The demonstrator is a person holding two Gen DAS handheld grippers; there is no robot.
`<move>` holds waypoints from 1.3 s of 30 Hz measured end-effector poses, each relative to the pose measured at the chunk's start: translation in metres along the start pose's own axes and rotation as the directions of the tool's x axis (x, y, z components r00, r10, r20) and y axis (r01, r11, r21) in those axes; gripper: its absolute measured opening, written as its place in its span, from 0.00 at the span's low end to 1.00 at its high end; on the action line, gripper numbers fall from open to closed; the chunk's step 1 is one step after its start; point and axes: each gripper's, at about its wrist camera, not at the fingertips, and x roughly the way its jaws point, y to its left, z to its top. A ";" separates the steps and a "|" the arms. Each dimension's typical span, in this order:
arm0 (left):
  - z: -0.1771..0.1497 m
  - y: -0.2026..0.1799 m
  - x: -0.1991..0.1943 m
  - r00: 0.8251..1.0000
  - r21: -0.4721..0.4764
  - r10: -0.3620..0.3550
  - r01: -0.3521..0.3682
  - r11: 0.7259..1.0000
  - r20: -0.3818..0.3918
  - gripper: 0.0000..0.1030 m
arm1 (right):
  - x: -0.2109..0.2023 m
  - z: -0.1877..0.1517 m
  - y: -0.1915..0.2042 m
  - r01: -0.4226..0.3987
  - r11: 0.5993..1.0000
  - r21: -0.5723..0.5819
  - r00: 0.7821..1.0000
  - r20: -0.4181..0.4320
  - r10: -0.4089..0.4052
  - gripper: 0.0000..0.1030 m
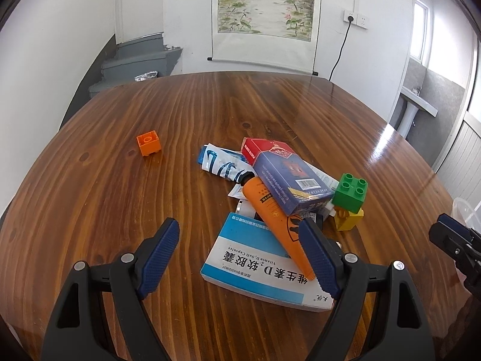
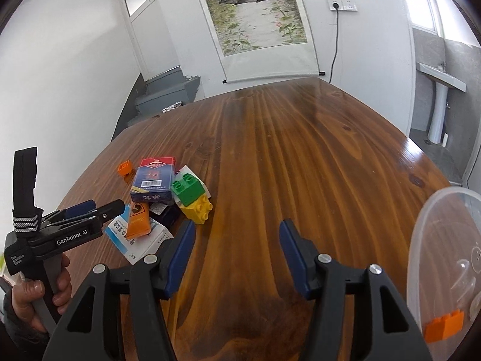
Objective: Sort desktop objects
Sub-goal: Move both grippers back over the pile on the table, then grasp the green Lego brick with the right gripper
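Observation:
A heap lies mid-table: a blue-and-white medicine box [image 1: 255, 267], an orange tube [image 1: 270, 207] across it, a blue card box [image 1: 293, 177] over a red pack [image 1: 258, 149], a crumpled blue-white tube [image 1: 222, 162], and a green brick [image 1: 350, 192] on a yellow brick [image 1: 350, 219]. An orange brick [image 1: 148, 144] sits alone to the left. My left gripper [image 1: 239, 224] is open just before the heap, its right finger over the orange tube. My right gripper [image 2: 237, 224] is open above bare wood, right of the green brick [image 2: 188, 188]. A clear tub [image 2: 436, 240] holds another orange brick [image 2: 445, 328].
The wooden table [image 2: 300, 156] runs far back to a white wall with a hanging scroll painting [image 2: 255, 15]. A person's hand [image 2: 36, 294] holds the left gripper [image 2: 90, 207] at the left. Grey steps and a washbasin stand beyond the table edges.

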 end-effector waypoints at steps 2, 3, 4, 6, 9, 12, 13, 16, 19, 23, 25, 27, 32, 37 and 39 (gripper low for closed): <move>0.002 0.003 0.000 1.000 -0.016 -0.003 0.003 1.000 -0.002 0.82 | 0.011 0.006 0.012 -0.015 0.999 -0.041 1.000 -0.011 0.015 0.61; 0.004 0.003 -0.001 1.000 -0.021 -0.004 0.004 1.000 0.002 0.82 | 0.017 0.010 0.018 -0.019 0.998 -0.063 1.000 -0.016 0.018 0.61; 0.005 0.005 -0.001 1.000 -0.025 -0.004 0.004 1.000 0.006 0.82 | 0.023 0.013 0.024 -0.022 0.996 -0.082 1.000 -0.020 0.021 0.61; 0.006 0.008 -0.003 1.000 -0.036 -0.005 0.005 0.999 0.010 0.82 | 0.034 0.018 0.035 -0.028 0.993 -0.117 0.999 -0.027 0.025 0.61; 0.007 0.014 -0.005 1.000 -0.057 -0.002 0.003 0.998 0.016 0.82 | 0.049 0.026 0.049 -0.017 0.988 -0.155 0.999 -0.032 0.013 0.61; 0.007 0.017 -0.004 1.000 -0.069 0.006 -0.005 0.998 0.012 0.82 | 0.062 0.030 0.058 -0.021 0.983 -0.182 0.999 -0.035 0.015 0.61; 0.008 0.019 -0.003 1.000 -0.073 0.008 -0.008 0.997 0.011 0.82 | 0.066 0.030 0.060 -0.026 0.982 -0.188 0.999 -0.040 0.019 0.61; 0.008 0.020 -0.005 0.999 -0.076 0.027 -0.026 0.997 0.018 0.82 | 0.081 0.030 0.066 -0.028 0.977 -0.210 0.998 -0.061 0.016 0.61; 0.008 0.021 -0.005 0.999 -0.075 0.048 -0.046 0.996 0.025 0.82 | 0.092 0.029 0.070 -0.031 0.974 -0.225 0.997 -0.081 0.013 0.61; 0.008 0.021 -0.002 0.999 -0.074 0.042 -0.040 0.996 0.019 0.82 | 0.099 0.023 0.073 -0.046 0.971 -0.233 0.994 -0.108 0.021 0.57; 0.008 0.019 -0.001 0.999 -0.069 0.041 -0.040 0.997 0.015 0.82 | 0.099 0.021 0.072 -0.033 0.969 -0.244 0.994 -0.105 0.007 0.49; 0.007 0.018 0.000 0.999 -0.065 0.041 -0.041 0.997 0.012 0.82 | 0.098 0.023 0.069 -0.038 0.972 -0.232 0.994 -0.107 0.014 0.37; 0.007 0.018 0.003 0.999 -0.070 0.044 -0.043 0.997 0.007 0.82 | 0.089 0.025 0.062 -0.050 0.979 -0.200 0.995 -0.096 0.032 0.36; 0.006 0.018 0.009 0.999 -0.075 0.041 -0.041 0.996 -0.004 0.82 | 0.080 0.029 0.056 -0.053 0.983 -0.176 0.996 -0.076 0.040 0.35; 0.006 0.018 0.011 0.999 -0.076 0.041 -0.041 0.996 -0.005 0.82 | 0.077 0.030 0.052 -0.054 0.985 -0.163 0.997 -0.071 0.043 0.35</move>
